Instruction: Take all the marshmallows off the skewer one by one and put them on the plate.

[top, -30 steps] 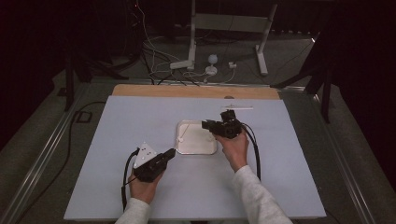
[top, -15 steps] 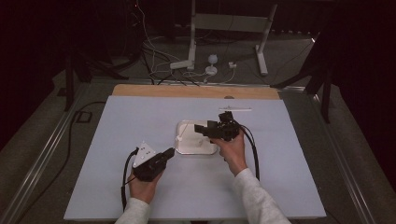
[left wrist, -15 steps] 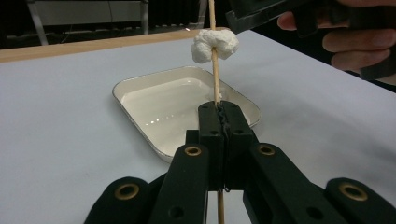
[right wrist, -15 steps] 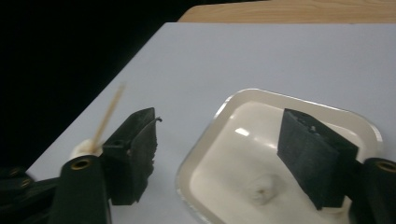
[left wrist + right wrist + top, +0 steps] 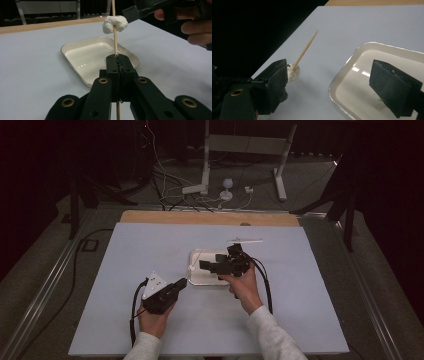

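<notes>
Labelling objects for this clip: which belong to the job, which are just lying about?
In the job: skewer, marshmallow on it, tray, left gripper shut on skewer, right gripper open.
Lying about: white stick, cables, stand.

Dark lab or studio: metal stand legs (image 5: 280,165), floor cables (image 5: 165,180), covered worktable (image 5: 150,240)

Dim room, dark surroundings, lit tabletop, soft glare, slight blur
</notes>
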